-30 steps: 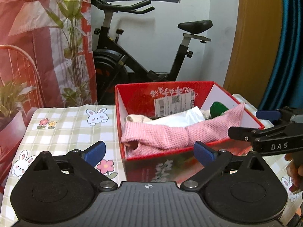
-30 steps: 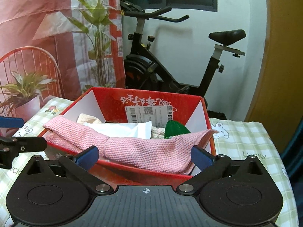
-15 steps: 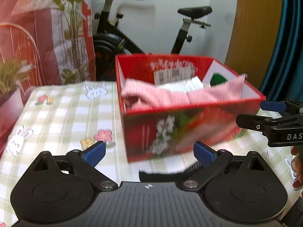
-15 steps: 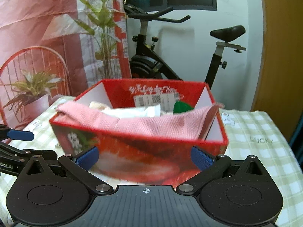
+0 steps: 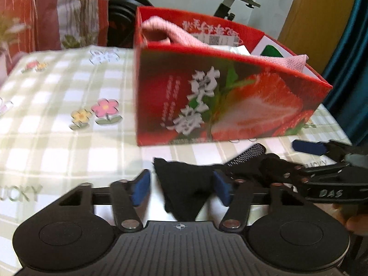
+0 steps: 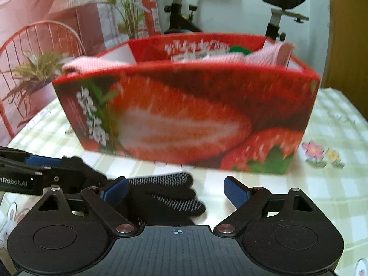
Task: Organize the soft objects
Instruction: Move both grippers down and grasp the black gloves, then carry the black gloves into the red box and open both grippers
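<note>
A black knitted glove with white grip dots (image 6: pixel 165 195) is seen lying flat on the green-and-white checked tablecloth (image 5: pixel 57 124), just in front of the near wall of a red cardboard box printed with strawberries (image 5: pixel 225 105).

The left gripper (image 5: pixel 181 189) is lowered over the cuff end of the glove. Its jaws are about half open and closing, with the black fabric between the blue pads; the right-hand pad appears to be at the fabric's edge, while a gap is left at the left-hand pad, so no grip is made yet.

The right gripper (image 6: pixel 177 189) is set over the finger end of the same glove. Its jaws are wide and closing; the glove's fingers lie between them, beside the left-hand pad and well apart from the right-hand one.

A pink knitted cloth (image 5: pixel 174 36) is draped inside the box, over its rim.
</note>
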### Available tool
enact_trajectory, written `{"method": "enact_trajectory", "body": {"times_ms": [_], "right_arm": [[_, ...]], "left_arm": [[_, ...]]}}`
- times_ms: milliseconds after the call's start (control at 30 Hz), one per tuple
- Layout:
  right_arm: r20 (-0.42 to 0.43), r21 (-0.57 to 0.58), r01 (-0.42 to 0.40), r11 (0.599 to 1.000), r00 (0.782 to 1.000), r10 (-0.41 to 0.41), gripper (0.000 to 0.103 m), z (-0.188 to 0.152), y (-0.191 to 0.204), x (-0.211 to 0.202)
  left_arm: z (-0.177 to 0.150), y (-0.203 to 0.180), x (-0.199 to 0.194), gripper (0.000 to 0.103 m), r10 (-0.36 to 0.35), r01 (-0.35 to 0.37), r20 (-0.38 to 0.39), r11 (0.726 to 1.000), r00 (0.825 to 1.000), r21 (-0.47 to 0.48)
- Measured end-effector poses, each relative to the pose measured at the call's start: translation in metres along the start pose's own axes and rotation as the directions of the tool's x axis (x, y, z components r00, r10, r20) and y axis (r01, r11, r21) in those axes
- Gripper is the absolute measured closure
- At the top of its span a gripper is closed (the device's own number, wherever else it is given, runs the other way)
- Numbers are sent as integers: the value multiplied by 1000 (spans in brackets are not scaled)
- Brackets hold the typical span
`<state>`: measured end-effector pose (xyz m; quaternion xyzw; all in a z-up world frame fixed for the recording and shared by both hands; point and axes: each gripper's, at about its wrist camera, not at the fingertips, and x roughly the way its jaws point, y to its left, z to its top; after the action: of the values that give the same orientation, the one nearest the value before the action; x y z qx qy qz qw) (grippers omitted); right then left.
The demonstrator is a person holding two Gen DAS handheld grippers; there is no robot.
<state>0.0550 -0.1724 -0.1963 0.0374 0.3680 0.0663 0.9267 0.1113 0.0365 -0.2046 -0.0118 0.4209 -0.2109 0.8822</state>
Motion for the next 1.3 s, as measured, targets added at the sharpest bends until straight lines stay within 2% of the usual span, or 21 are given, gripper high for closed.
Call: {"method": "enact_trajectory", "body": {"times_ms": [133, 200, 300, 467, 667, 933, 1200, 1300], "right_arm": [[1, 11, -18, 1000, 1000, 18, 29, -10, 2, 6], [9, 12, -34, 999, 999, 34, 38, -13, 3, 6], [26, -4, -50, 999, 998, 50, 44, -18, 5, 4], [54, 5, -75, 997, 996, 75, 44, -26, 0, 1], [61, 7, -82, 997, 995, 81, 45, -27, 0, 0], [43, -2, -85, 996, 995, 85, 46, -28, 3, -1], [16, 40, -138, 990, 990, 138, 76, -32, 7, -11], [17, 59, -149, 987, 989, 148, 81, -32, 6, -17]], "left_arm": [[-4, 3, 1, 54, -20, 20, 15, 1000, 1000, -15], [-8, 5, 1, 55, -30, 31, 17, 999, 999, -27], [-12, 8, 1, 56, -42, 43, 19, 998, 999, -49], [-16, 8, 5, 56, -55, 57, 28, 994, 998, -89], [-26, 2, 3, 57, -40, 43, 48, 996, 998, -79], [-35, -6, -3, 69, -10, 13, 54, 999, 998, -52], [-38, -7, -7, 71, -26, 29, 44, 998, 999, -58], [-40, -8, -13, 72, -39, 42, 53, 997, 998, -58]]}}
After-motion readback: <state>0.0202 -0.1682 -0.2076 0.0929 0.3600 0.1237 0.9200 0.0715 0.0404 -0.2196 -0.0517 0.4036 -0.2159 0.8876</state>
